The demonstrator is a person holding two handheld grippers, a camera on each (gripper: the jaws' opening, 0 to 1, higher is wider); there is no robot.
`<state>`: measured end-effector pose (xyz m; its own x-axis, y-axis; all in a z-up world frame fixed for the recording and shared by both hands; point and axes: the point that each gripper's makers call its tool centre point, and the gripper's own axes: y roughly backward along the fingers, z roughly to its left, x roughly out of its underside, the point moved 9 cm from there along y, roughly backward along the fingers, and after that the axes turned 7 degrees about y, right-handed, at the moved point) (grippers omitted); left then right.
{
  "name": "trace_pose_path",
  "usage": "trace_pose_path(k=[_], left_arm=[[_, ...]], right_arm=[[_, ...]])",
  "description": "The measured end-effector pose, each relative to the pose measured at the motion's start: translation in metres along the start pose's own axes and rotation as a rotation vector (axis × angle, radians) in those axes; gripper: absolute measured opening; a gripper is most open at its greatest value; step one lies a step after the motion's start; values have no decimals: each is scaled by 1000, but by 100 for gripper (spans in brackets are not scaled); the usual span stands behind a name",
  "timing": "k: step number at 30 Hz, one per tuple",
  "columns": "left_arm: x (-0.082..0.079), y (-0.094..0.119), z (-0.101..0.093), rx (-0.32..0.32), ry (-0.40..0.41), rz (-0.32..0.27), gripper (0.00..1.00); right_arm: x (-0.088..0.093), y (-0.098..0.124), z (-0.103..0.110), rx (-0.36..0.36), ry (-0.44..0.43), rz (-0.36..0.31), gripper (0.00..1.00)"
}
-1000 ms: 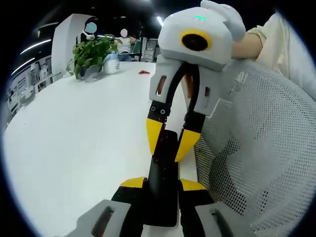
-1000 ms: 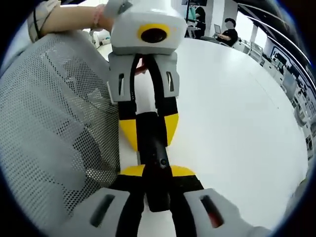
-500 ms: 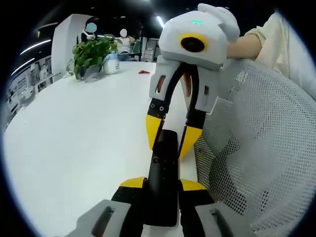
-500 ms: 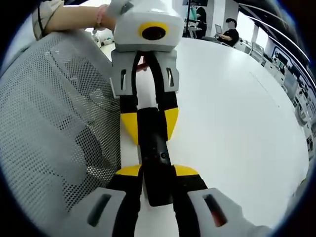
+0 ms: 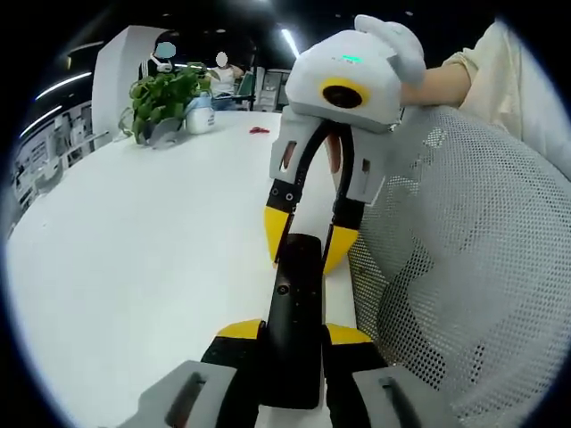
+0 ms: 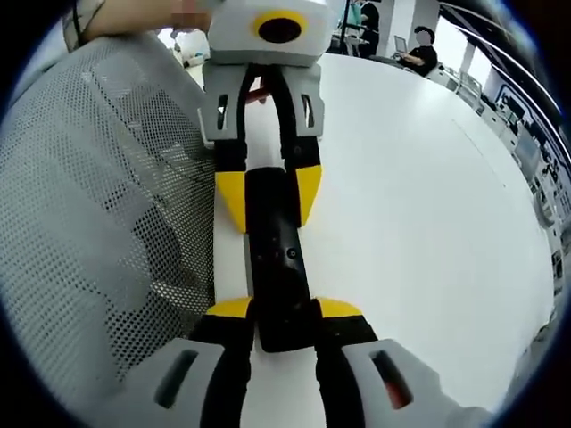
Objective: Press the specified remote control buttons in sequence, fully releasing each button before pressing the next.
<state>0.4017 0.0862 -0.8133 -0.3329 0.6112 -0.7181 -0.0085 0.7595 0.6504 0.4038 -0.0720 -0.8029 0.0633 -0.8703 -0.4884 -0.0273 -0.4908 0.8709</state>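
Note:
A slim black remote control [image 5: 295,312] is held out over the white table [image 5: 134,250]. My left gripper [image 5: 293,332] is shut on its near end, yellow tips pressed to both sides. My right gripper [image 5: 310,241] reaches in from above, and its yellow tips straddle the remote's far end. In the right gripper view the remote control [image 6: 278,267] runs up from between the right gripper [image 6: 284,308] tips to the left gripper [image 6: 269,198] facing it. The right jaws sit close along the remote's sides without a firm hold. Small buttons show on the remote's face.
A grey mesh chair back [image 5: 464,267] stands close beside the remote and shows again as the mesh chair back [image 6: 98,205]. A potted plant [image 5: 165,98] and a small red item [image 5: 260,131] sit far off on the table. A person's arm [image 5: 446,80] holds the right gripper.
The right gripper has drawn back along the remote, so the two grippers stand further apart. The remote has stayed fixed in the left gripper.

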Motion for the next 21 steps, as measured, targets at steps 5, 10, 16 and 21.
trace_pose_path(k=[5, 10, 16, 21], left_arm=[[-1, 0, 0, -1, -8, 7, 25], [-1, -1, 0, -1, -19, 15, 25], [-2, -1, -1, -8, -18, 18, 25], [-3, -3, -6, -41, -106, 60, 25]], right_arm=[[0, 0, 1, 6, -8, 2, 26], [0, 0, 0, 9, -11, 4, 25], [-2, 0, 0, 4, -3, 20, 25], [-6, -2, -1, -1, -9, 45, 25]])
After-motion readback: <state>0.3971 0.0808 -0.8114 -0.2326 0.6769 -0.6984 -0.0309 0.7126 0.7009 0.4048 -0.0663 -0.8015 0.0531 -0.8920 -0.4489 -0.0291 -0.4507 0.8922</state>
